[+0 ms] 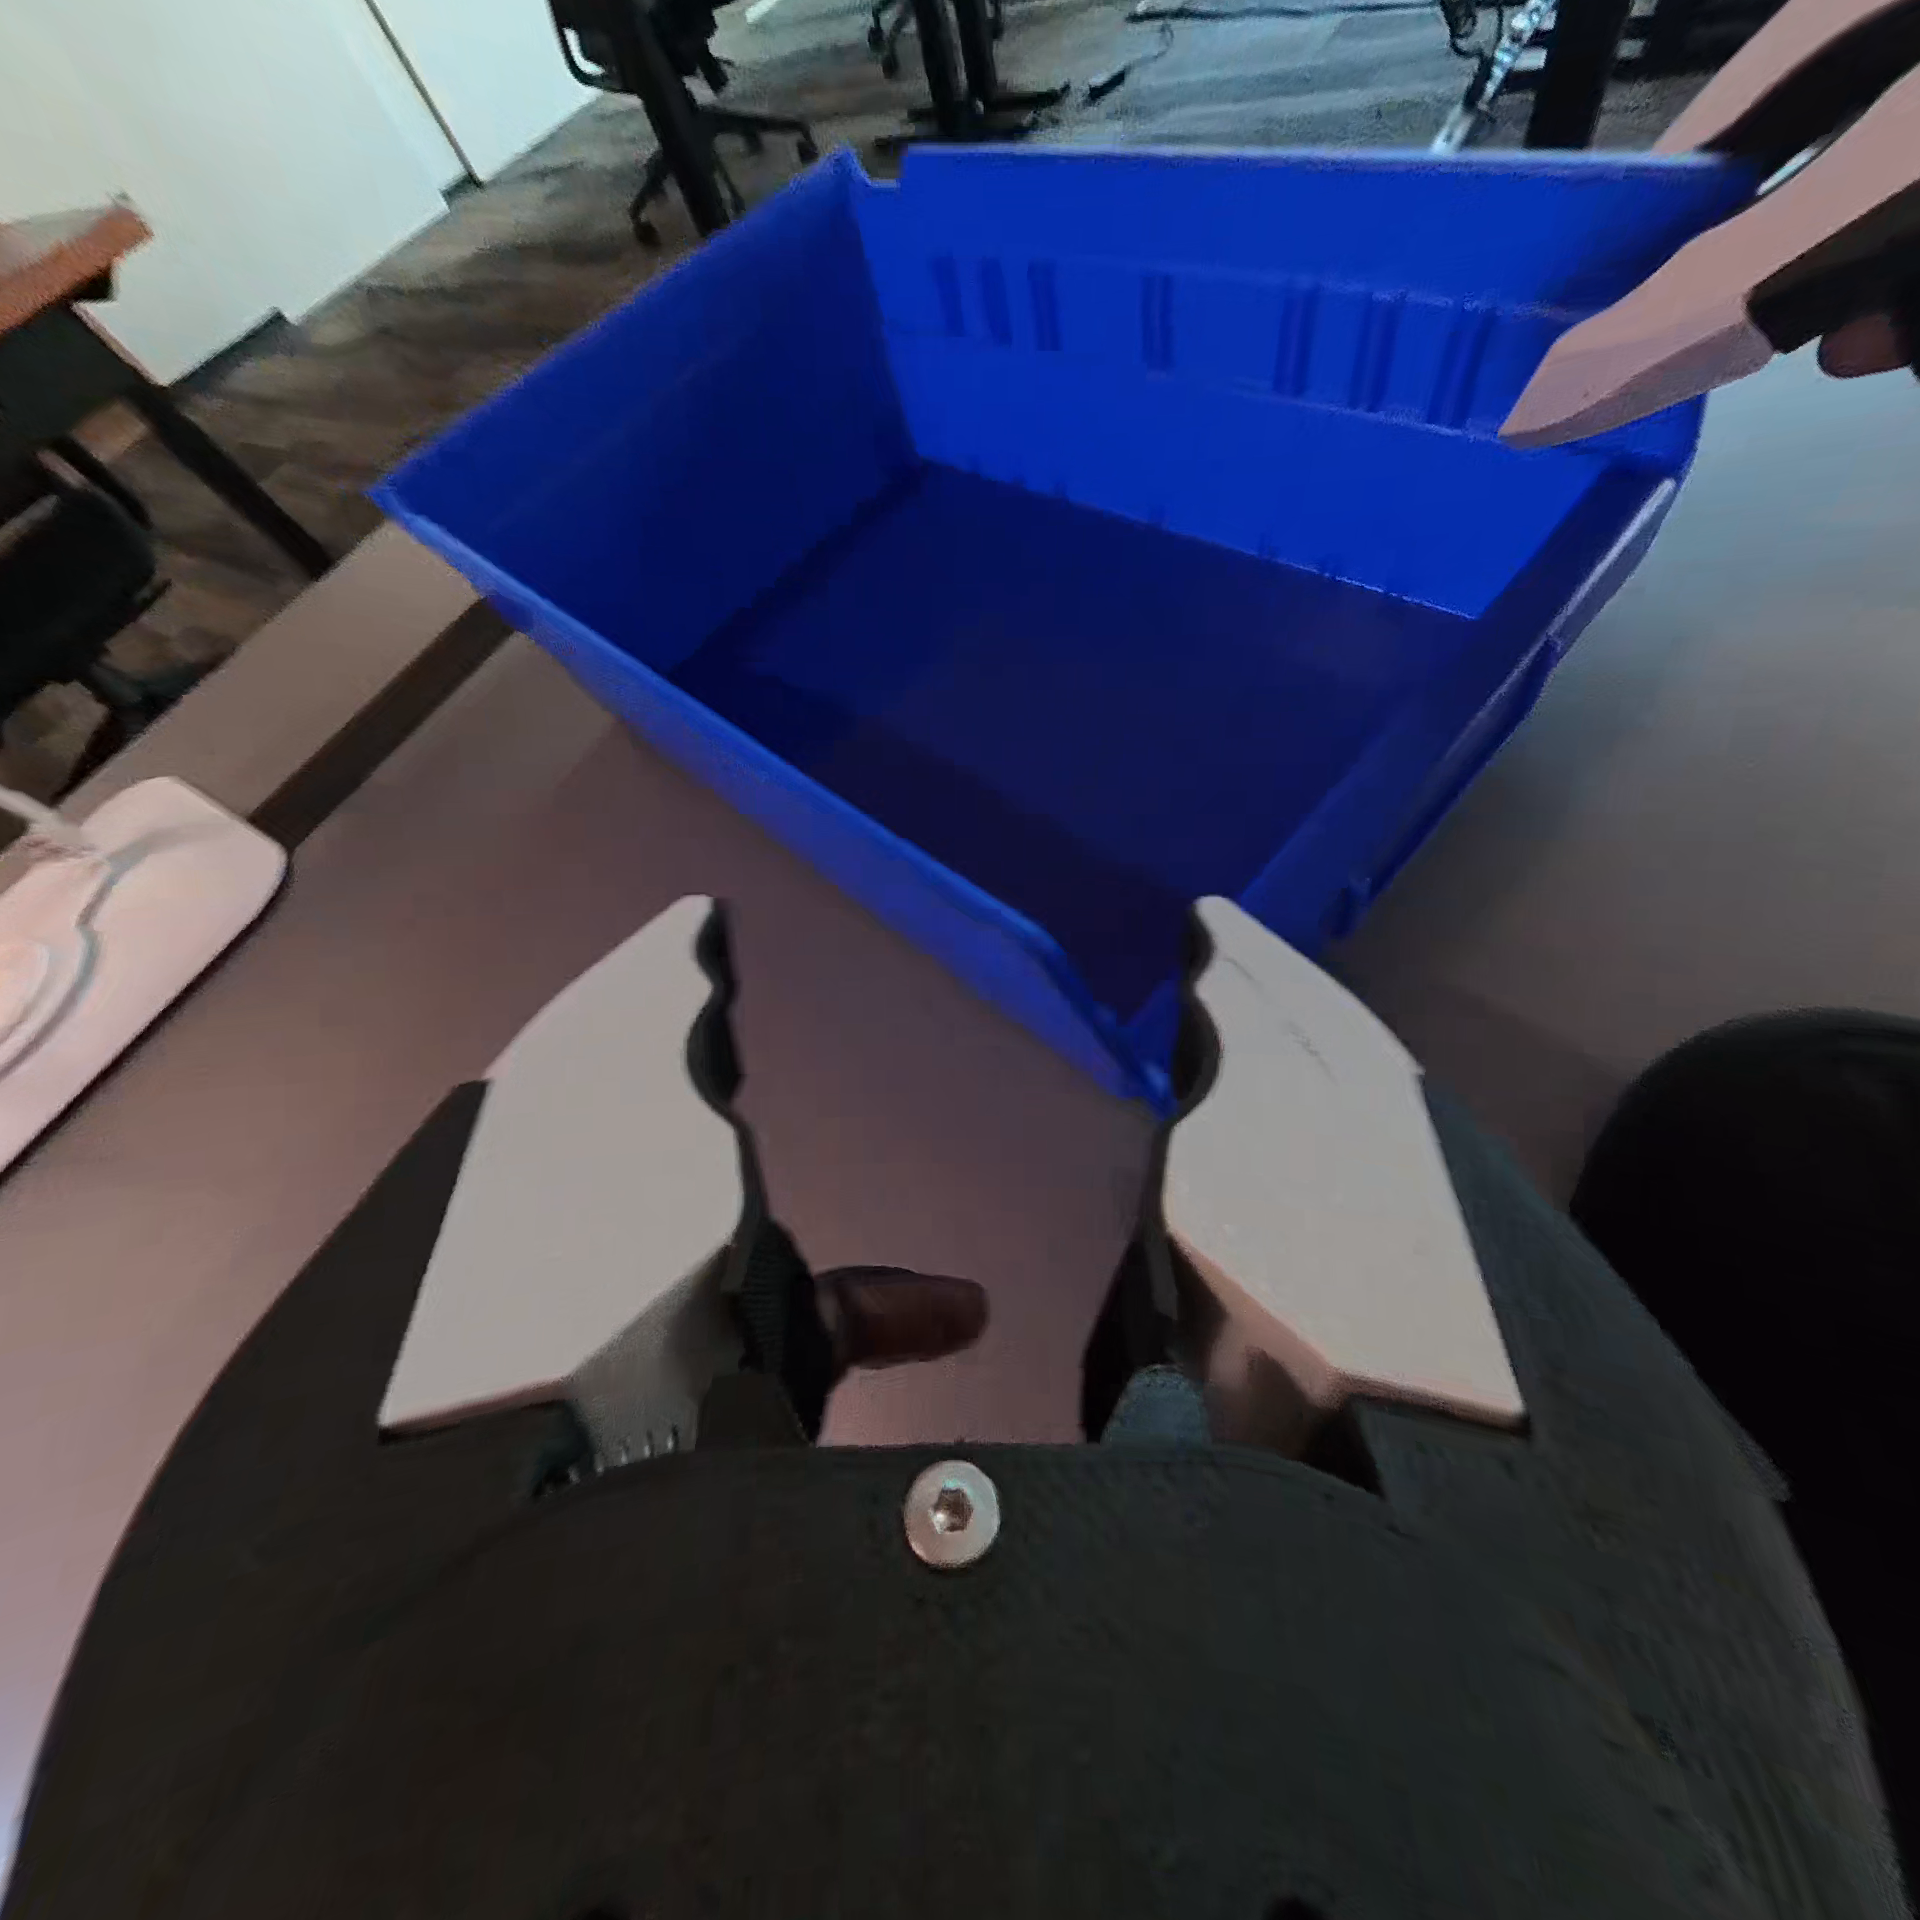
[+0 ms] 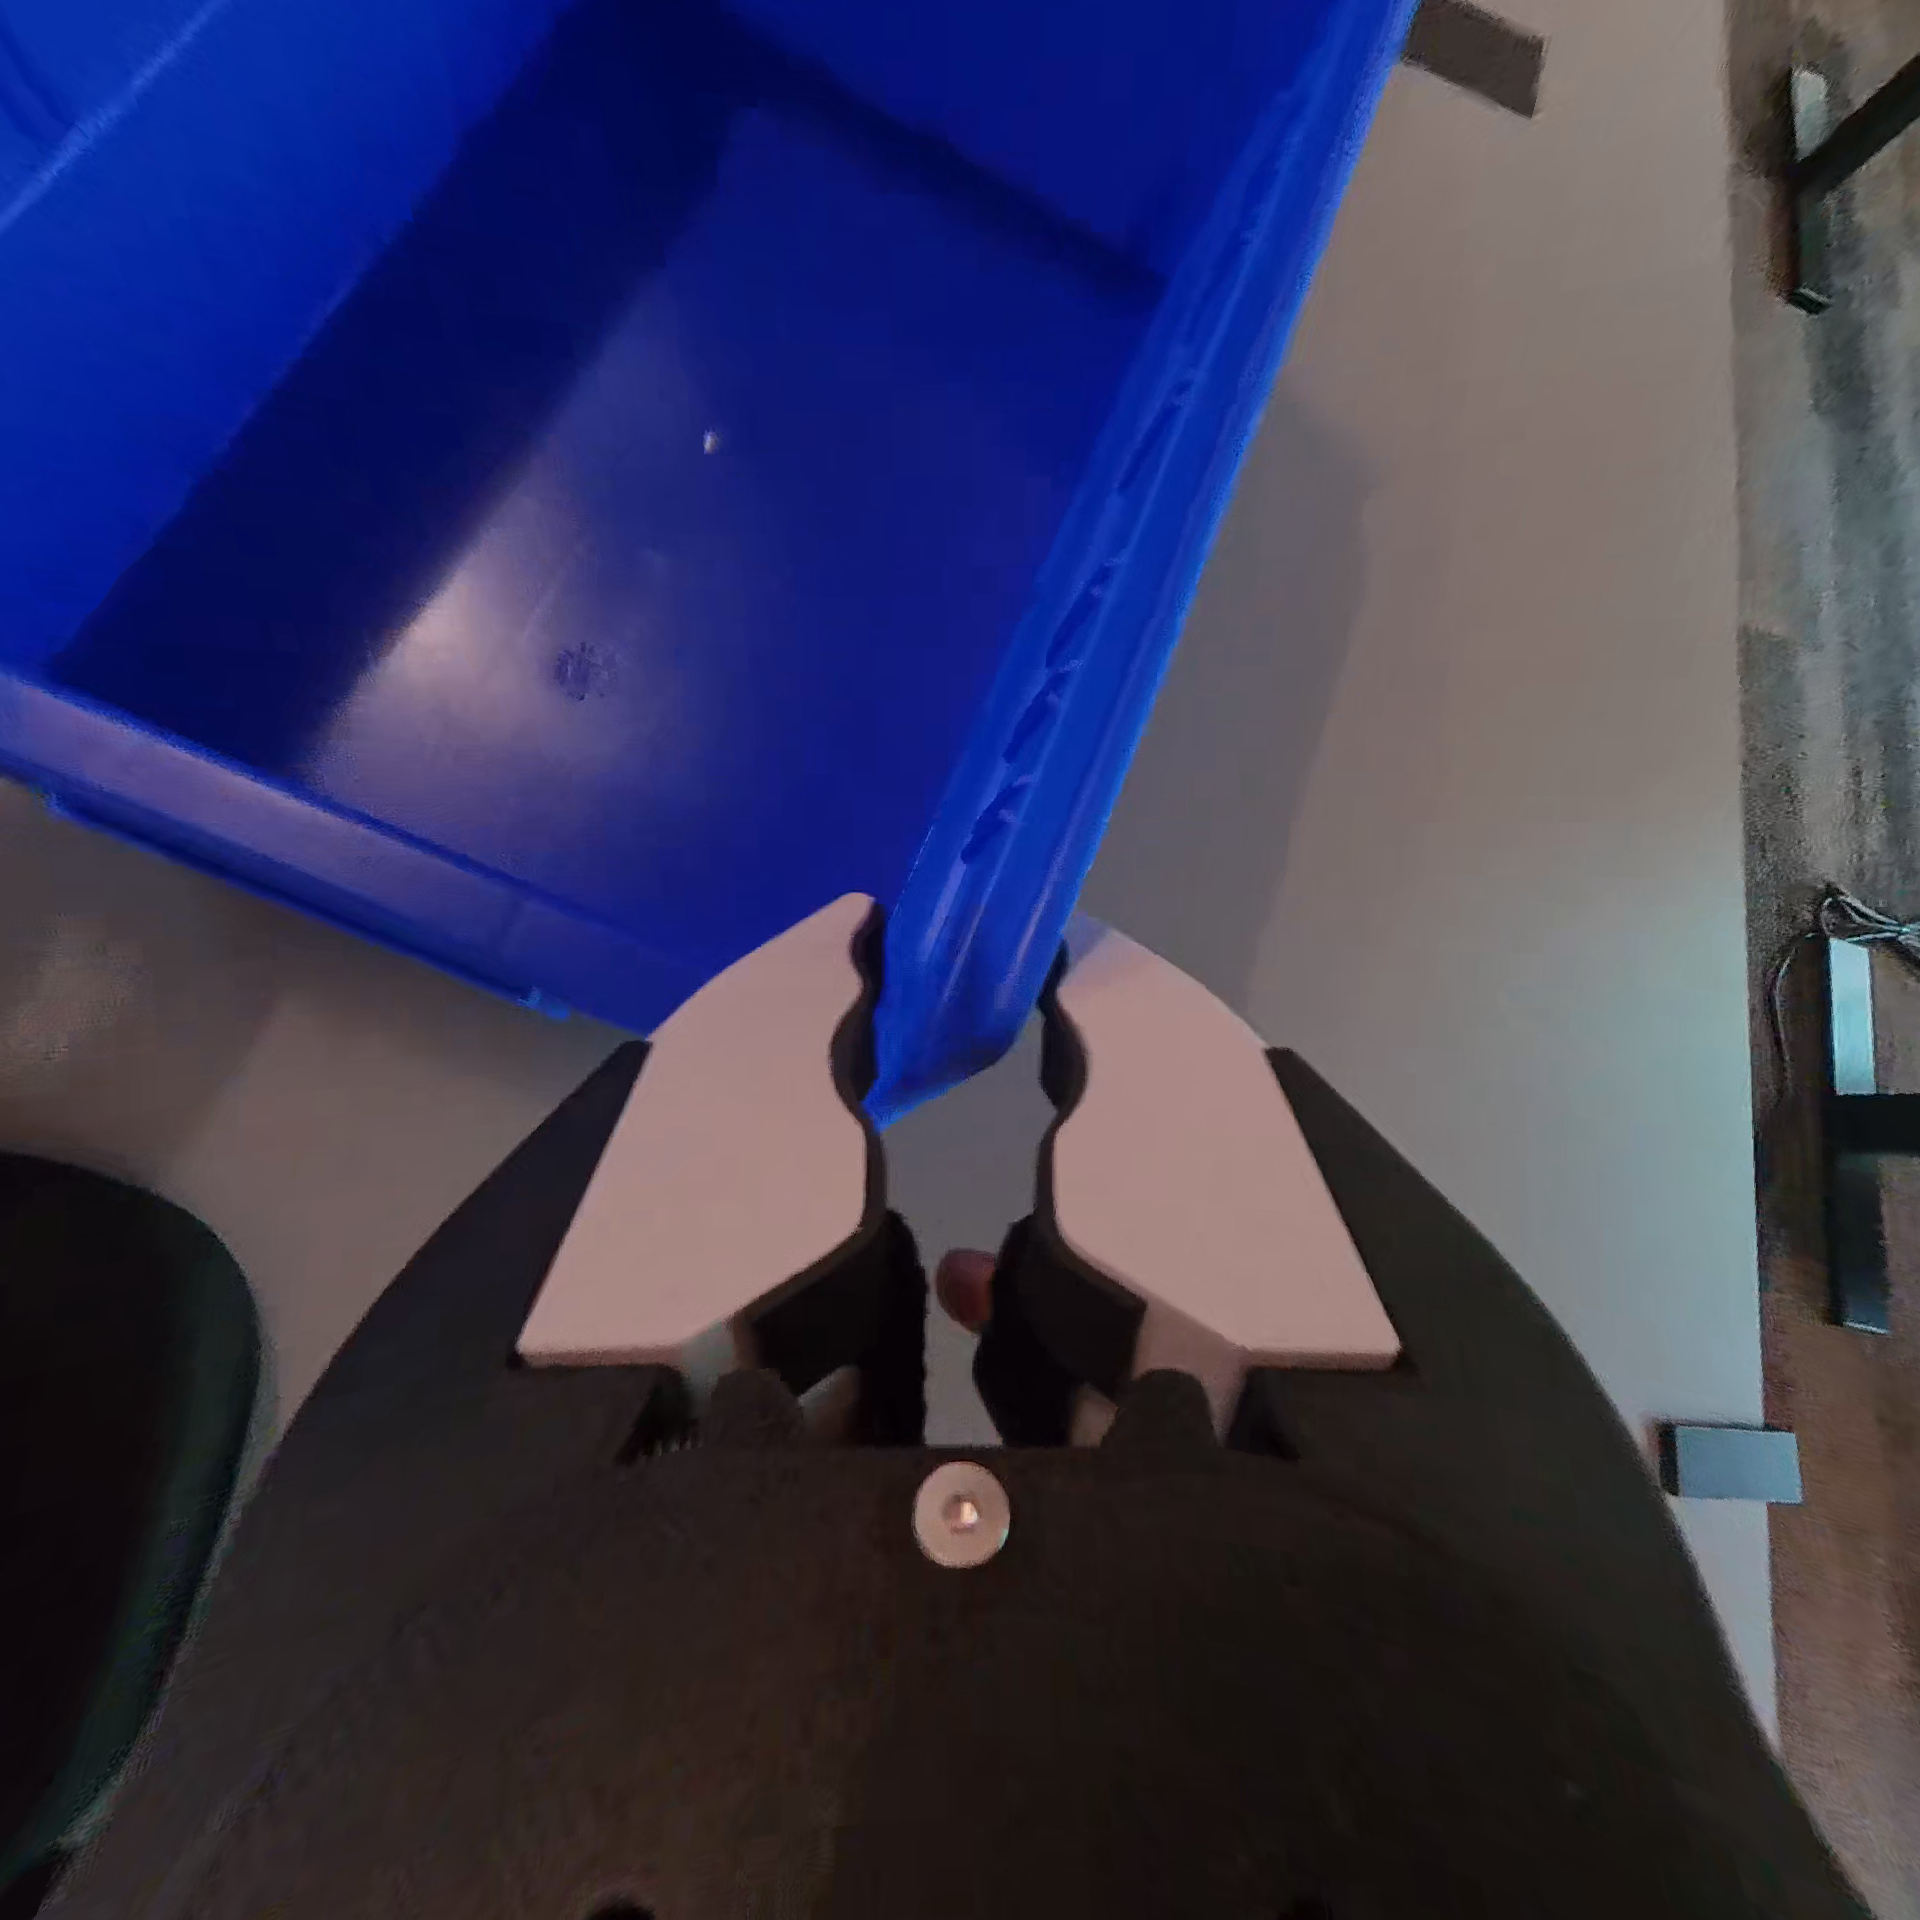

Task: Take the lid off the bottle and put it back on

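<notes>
No bottle or lid shows in either view. An empty blue plastic bin (image 1: 644, 499) stands on the pale table (image 1: 416, 1039). My left gripper (image 1: 956, 925) is open and empty just above the table, with the bin's near corner against the inside of its right finger. My right gripper (image 2: 971, 920) straddles a side wall of the bin (image 2: 1143, 520) at its corner, with both fingers against that wall. In the left wrist view the right gripper's fingers (image 1: 1621, 364) show over the bin's far right wall.
A white flat object with a cable (image 1: 114, 914) lies at the table's left edge. A dark chair back (image 1: 1766, 1247) is at the near right, also in the right wrist view (image 2: 104, 1455). Office chairs and desk legs (image 1: 675, 104) stand on carpet beyond. The table edge (image 2: 1745, 727) runs along the right.
</notes>
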`<state>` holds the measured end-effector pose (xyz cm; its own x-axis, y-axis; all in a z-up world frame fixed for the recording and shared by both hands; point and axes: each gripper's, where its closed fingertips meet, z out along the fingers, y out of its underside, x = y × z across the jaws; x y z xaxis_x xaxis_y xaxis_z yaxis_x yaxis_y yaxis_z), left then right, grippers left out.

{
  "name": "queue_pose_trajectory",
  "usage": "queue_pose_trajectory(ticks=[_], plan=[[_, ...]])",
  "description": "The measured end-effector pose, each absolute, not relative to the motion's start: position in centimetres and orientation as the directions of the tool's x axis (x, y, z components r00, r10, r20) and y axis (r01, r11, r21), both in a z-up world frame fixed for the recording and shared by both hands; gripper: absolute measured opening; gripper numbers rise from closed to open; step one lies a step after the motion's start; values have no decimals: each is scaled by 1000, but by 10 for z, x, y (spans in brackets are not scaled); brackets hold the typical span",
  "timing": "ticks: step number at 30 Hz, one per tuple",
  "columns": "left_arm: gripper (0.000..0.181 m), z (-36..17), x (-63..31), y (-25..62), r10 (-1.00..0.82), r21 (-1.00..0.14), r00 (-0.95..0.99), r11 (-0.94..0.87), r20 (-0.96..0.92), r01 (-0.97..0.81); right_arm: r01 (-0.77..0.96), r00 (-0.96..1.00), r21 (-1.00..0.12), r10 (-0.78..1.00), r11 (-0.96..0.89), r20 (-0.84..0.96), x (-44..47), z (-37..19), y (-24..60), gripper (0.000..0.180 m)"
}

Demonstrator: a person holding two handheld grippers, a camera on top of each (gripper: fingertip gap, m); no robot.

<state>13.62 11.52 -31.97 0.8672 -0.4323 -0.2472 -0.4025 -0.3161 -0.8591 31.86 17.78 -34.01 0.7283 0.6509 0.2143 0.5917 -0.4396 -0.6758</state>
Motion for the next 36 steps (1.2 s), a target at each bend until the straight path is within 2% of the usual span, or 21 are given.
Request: queue_pose_trajectory(ticks=[2, 4, 6, 8, 11, 13, 14, 16, 18, 20, 21, 22, 25, 27, 36], plan=[[97, -302, 115, 101, -362, -876, 896, -304, -259, -375, 517, 778, -741, 596, -429, 197, 317, -322, 182, 49], [98, -274, 77, 76, -230, -906, 926, -236, -299, -351, 454, 815, -811, 539, -368, 212, 311, -293, 184, 69], [93, -246, 22, 42, -30, -938, 951, -159, -307, -307, 414, 784, -882, 581, -225, 220, 280, -263, 171, 75], [93, -230, -44, -3, 196, -956, 938, -135, -285, -262, 373, 683, -919, 709, -128, 179, 228, -250, 144, 78], [89, -222, -144, -74, 514, -943, 791, -176, -332, -282, 404, 512, -902, 855, -156, 81, 157, -274, 104, 84], [88, -225, -198, -101, 610, -887, 645, -335, -461, -318, 491, 487, -855, 866, -168, 109, 128, -303, 97, 85], [89, -237, -217, -111, 615, -864, 614, -421, -495, -276, 537, 493, -828, 856, -162, 153, 120, -316, 98, 85], [81, -272, -233, -114, 580, -872, 700, -473, -417, -128, 576, 536, -800, 817, -169, 214, 112, -332, 105, 77], [60, -303, -239, -112, 536, -851, 760, -524, -368, -42, 629, 559, -758, 778, -173, 287, 114, -344, 112, 58], [33, -317, -236, -106, 488, -837, 793, -545, -366, -51, 726, 549, -665, 727, -172, 412, 130, -355, 122, 37], [31, -317, -235, -105, 492, -840, 784, -539, -379, -68, 734, 544, -657, 726, -171, 420, 131, -357, 122, 22], [30, -317, -235, -105, 489, -829, 771, -552, -408, -89, 738, 559, -650, 705, -181, 437, 136, -357, 124, 18], [29, -317, -234, -104, 466, -817, 773, -566, -431, -114, 751, 582, -630, 650, -199, 488, 151, -357, 131, 10], [28, -317, -230, -102, 438, -817, 787, -560, -435, -139, 728, 610, -648, 645, -224, 461, 156, -358, 132, 8], [20, -316, -216, -94, 357, -817, 821, -537, -446, -211, 685, 677, -665, 598, -299, 429, 170, -358, 135, 8]])
